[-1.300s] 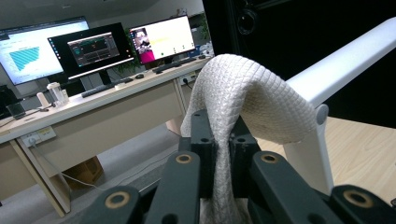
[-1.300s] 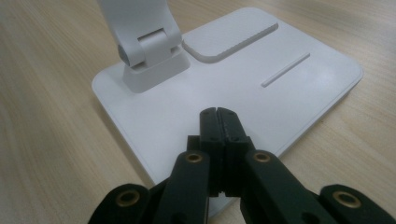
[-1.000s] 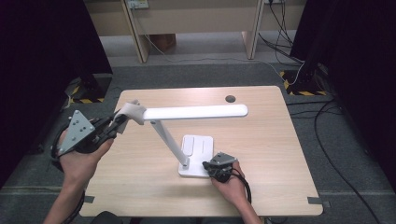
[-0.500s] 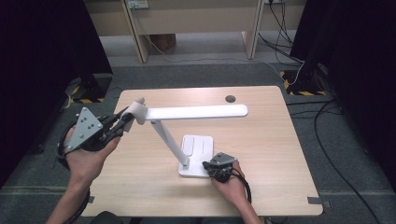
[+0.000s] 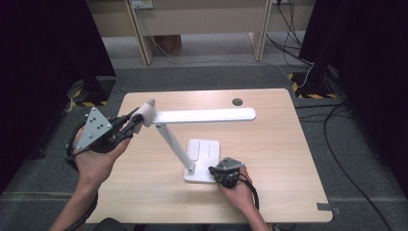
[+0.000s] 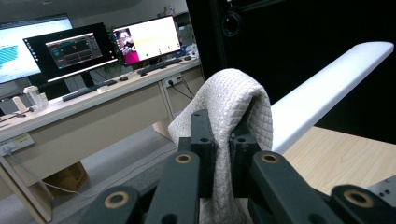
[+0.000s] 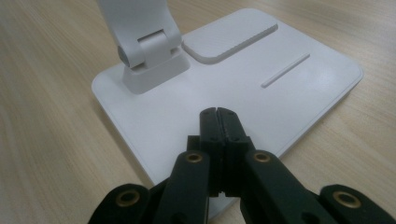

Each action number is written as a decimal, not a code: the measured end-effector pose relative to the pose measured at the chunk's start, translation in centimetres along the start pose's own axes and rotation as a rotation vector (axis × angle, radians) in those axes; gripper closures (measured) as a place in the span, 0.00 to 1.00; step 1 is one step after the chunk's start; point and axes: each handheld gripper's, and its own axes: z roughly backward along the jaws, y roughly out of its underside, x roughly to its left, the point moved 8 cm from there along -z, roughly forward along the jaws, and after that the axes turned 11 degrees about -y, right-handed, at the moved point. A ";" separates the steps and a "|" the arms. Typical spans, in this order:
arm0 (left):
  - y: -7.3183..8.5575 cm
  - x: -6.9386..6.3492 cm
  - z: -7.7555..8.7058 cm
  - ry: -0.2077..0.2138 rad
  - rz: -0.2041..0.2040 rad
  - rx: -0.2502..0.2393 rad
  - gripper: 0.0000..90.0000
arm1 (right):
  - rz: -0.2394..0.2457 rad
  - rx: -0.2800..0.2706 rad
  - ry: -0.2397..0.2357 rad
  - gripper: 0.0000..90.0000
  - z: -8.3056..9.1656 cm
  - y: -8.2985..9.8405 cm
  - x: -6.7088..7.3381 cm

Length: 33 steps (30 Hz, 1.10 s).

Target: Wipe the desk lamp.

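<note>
The left tool pinches a white cloth at the lamp head's end, likely to wipe it, while the closed, empty right tool presses the lamp's base steady on the bench.

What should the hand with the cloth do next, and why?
Probably slide the white cloth along the lamp head toward its far tip. The left hand-held gripper is shut on the cloth at the head's near end, and the right hand-held gripper, shut, presses on the lamp base.
</note>
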 end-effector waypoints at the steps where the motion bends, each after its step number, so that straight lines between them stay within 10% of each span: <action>1: 0.0 -0.1 -0.1 0.003 0.002 -0.001 0.93 | 0.000 0.002 0.001 1.00 0.0 0.0 0.0; 33: -0.9 -4.1 -2.1 0.053 0.037 -0.033 0.93 | 0.001 0.000 0.001 1.00 0.0 0.0 0.0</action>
